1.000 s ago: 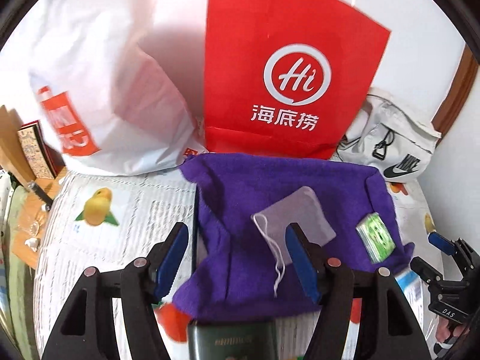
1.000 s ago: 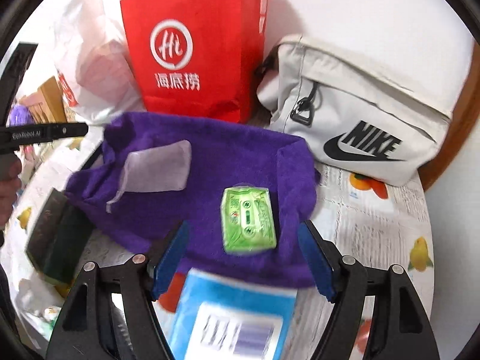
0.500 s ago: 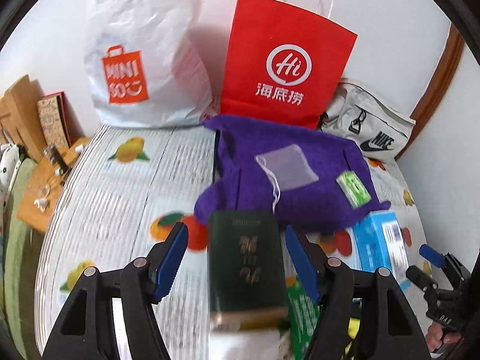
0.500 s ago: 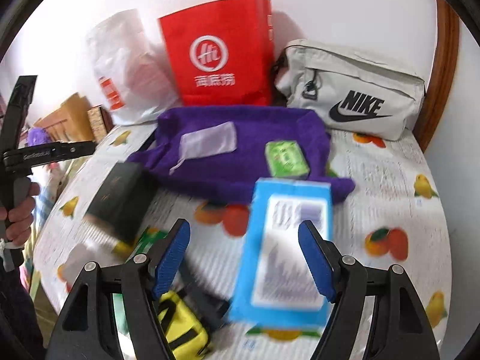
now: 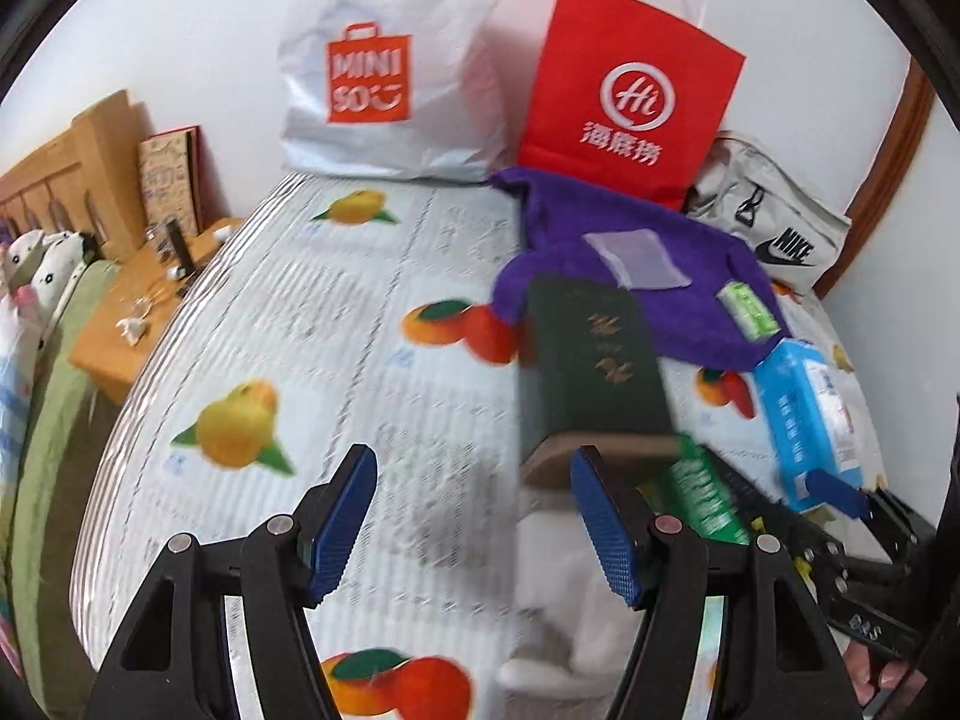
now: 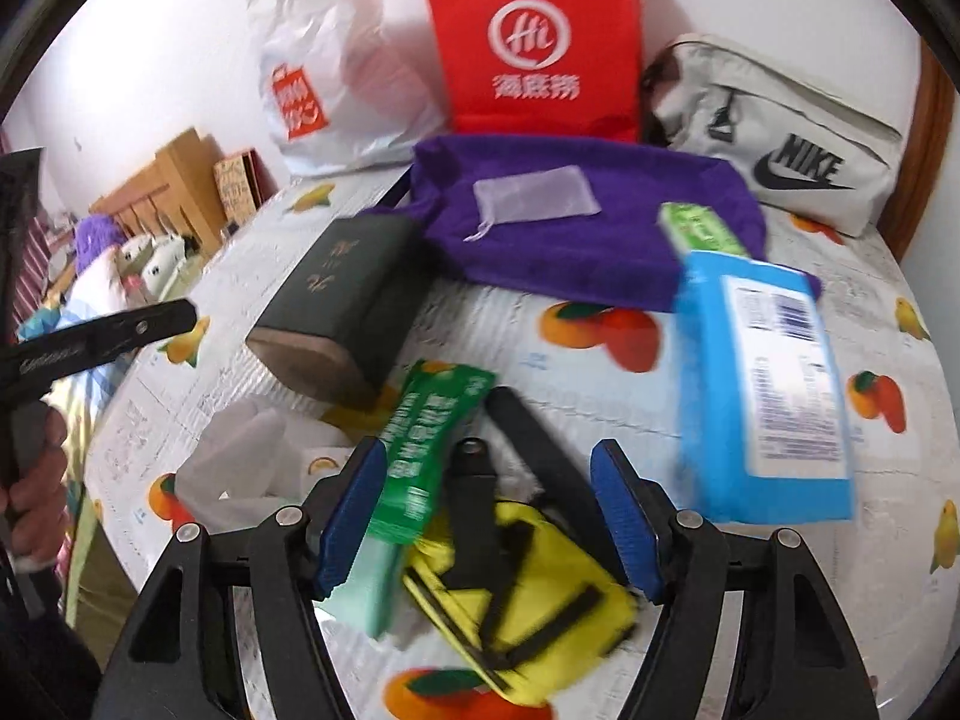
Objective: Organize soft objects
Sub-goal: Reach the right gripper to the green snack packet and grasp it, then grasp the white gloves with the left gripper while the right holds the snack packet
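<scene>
Both tongs have pulled back from the purple towel (image 6: 576, 234), so far more of the fruit-printed worktop (image 5: 336, 324) shows than a second ago. My left tongs (image 5: 474, 519) stand wide with nothing between them, over bare cloth. My right tongs (image 6: 489, 516) are closing, still apart, pads touching nothing; below and between them lie a yellow pouch with black straps (image 6: 540, 588) and a green packet (image 6: 420, 450) whose print is too blurred to read.

Ahead of the right tongs, the towel carries a small translucent drawstring bag (image 6: 534, 195) and a green wipes pack (image 6: 699, 228). A blue tissue pack (image 6: 762, 390) with a barcode label lies ahead to the right, a dark green book (image 6: 354, 294) with gold characters ahead to the left.

Beyond the towel stand a red paper bag (image 5: 630, 90) printed "Hi" over 海底捞, a white MINISO bag (image 5: 384, 60) and a grey NIKE pouch (image 6: 780, 132).
</scene>
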Demonstrator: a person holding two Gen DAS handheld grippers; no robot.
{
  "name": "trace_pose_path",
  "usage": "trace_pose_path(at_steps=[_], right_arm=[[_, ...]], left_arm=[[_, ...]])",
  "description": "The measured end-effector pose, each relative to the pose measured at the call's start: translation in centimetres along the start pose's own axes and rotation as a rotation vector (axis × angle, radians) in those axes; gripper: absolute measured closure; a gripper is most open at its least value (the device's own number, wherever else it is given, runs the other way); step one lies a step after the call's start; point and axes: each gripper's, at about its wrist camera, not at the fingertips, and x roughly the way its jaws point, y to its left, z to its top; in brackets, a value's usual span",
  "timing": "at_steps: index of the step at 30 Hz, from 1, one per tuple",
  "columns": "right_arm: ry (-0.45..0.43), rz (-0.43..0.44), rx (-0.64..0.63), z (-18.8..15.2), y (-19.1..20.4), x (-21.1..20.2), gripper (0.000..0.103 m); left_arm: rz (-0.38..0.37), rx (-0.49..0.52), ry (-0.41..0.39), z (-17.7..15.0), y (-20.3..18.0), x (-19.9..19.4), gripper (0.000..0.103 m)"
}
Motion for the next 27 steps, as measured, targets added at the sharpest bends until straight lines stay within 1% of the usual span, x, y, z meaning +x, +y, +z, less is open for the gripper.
trace_pose_path(at_steps=[2,3,4,5,7,12,13,14,15,16,21,24,27], right_arm=[[0.017,-0.021,-0.01,0.3,1.2,1.6,0.036],[0.018,-0.028,-0.005,0.4,1.5,2.1,0.041],[0.026,-0.035,0.001,0.5,1.7,2.7,0.042],[0.053,-0.043,-0.002,0.6,2.1,3.6,0.042],[0.081,-0.051,-0.008,0.6,2.5,4.6,0.043],[0.13,-0.051,-0.006,0.7,3.5,6.4,0.043],[0.137,-0.058,-0.015,0.8,3.8,6.8,0.045],[0.139,-0.069,-0.023,0.8,4.0,7.1,0.049],[0.142,-0.083,-0.037,0.8,4.2,7.2,0.066],[0.14,-0.078,-0.042,0.8,4.2,7.1,0.068],[0.065,-0.064,-0.054,0.6,4.1,4.2,0.068],[0.027,-0.054,-0.035,0.4,3.3,2.2,0.068],[-0.007,-0.061,-0.015,-0.1,2.3,0.5,0.068]], left_arm=[[0.004,-0.009,0.007,-0.8,1.0,0.2,0.038],[0.002,-0.016,0.009,-1.1,1.5,0.3,0.038],[-0.002,-0.022,0.011,-1.4,2.0,0.3,0.038],[-0.007,-0.025,0.012,-1.7,2.4,0.4,0.038],[-0.017,-0.037,0.013,-2.1,3.1,0.5,0.038],[-0.039,-0.056,0.023,-2.4,4.2,0.9,0.038],[-0.043,-0.056,0.023,-2.5,4.2,1.0,0.038],[-0.047,-0.056,0.025,-2.5,4.2,1.0,0.038],[-0.047,-0.054,0.027,-2.6,4.2,1.0,0.038],[-0.049,-0.049,0.029,-2.6,4.1,1.0,0.038],[-0.066,-0.028,0.028,-3.1,3.3,0.7,0.038],[-0.092,-0.011,0.034,-3.9,2.3,0.5,0.038],[-0.11,0.006,0.045,-4.7,1.2,0.3,0.038]])
